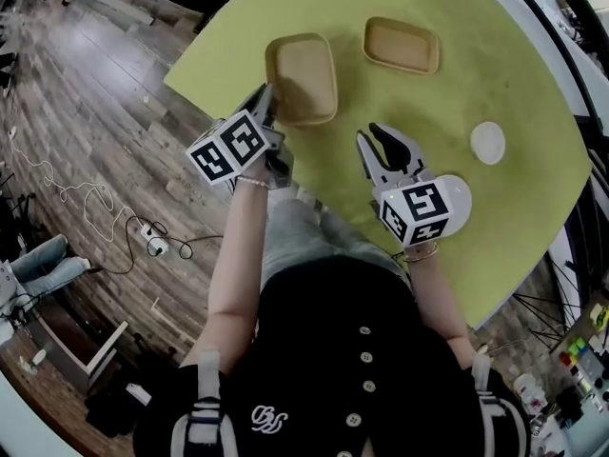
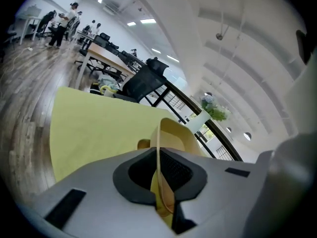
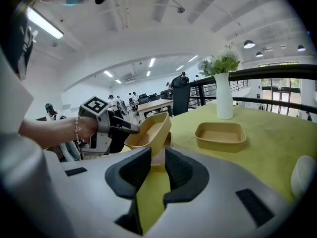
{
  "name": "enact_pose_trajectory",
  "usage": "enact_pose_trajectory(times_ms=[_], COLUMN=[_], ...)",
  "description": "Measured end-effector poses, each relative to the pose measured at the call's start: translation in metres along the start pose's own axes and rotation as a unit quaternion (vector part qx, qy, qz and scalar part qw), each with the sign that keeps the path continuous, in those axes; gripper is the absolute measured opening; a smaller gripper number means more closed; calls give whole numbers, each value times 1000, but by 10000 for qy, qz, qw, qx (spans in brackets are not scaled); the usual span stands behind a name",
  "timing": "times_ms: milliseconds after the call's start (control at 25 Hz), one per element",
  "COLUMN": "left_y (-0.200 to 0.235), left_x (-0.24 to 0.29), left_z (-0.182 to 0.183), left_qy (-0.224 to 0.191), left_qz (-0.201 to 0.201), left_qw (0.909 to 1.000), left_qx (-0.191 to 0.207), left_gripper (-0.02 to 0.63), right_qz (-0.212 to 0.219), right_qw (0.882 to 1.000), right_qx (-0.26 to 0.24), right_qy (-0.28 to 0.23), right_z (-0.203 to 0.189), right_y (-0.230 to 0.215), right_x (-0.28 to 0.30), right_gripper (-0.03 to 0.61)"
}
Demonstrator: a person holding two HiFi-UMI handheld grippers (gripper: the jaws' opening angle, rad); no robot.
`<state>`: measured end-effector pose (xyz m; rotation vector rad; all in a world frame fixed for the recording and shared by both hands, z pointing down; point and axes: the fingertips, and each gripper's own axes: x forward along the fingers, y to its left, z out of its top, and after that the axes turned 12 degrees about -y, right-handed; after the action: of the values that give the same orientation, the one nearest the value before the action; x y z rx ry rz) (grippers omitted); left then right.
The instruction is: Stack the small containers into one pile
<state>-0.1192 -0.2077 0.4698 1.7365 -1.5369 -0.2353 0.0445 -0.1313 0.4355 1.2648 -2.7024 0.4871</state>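
Now, left gripper (image 1: 268, 103): jaws pinched almost together on the thin rim of the near container (image 1: 303, 76), one pad inside the wall and one outside.
near container: tan and rectangular, tilted with its gripped side raised, over the green table (image 1: 438, 103) close to the table's left edge.
right gripper (image 1: 383, 143): jaws about half apart with nothing between the pads, only table showing through the gap; it hovers just beside the near container.
far container (image 1: 401, 44): same tan shape, flat on the table with its open side up, apart from the near one and lying roughly crosswise to it.
step in hand (judged): carry the near container across and nest it in the far container.
doing it well: turn the load until its long sides match the far one's, level it, then lower it straight so the walls slide in and do not catch a rim.
grip caution: a one-sided rim pinch probably lets the load swing, so slow travel suits it; the free right gripper could steady the far container.
release: only once seated.
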Motion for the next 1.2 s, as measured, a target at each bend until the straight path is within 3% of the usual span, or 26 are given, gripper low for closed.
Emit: enact_pose_trajectory(times_ms=[160, 360, 760, 1200], left_y=[2, 9, 16, 17], left_x=[3, 0, -3, -5], left_z=[-6, -20, -26, -29], left_qy=[-56, -41, -187, -109], left_qz=[187, 464, 879, 927], left_qw=[9991, 9977, 9948, 9945], left_qx=[-370, -492, -469, -465], left_gripper=[17, 18, 21, 35], right_qz=[72, 63, -28, -72], right_qw=[10000, 9999, 9999, 9999], right_qx=[29, 44, 79, 32], right_qy=[60, 98, 125, 134], right_z=[-1, -6, -6, -8], right_y=[-1, -6, -13, -14], right_x=[4, 5, 7, 5], right_gripper=[81, 81, 80, 78])
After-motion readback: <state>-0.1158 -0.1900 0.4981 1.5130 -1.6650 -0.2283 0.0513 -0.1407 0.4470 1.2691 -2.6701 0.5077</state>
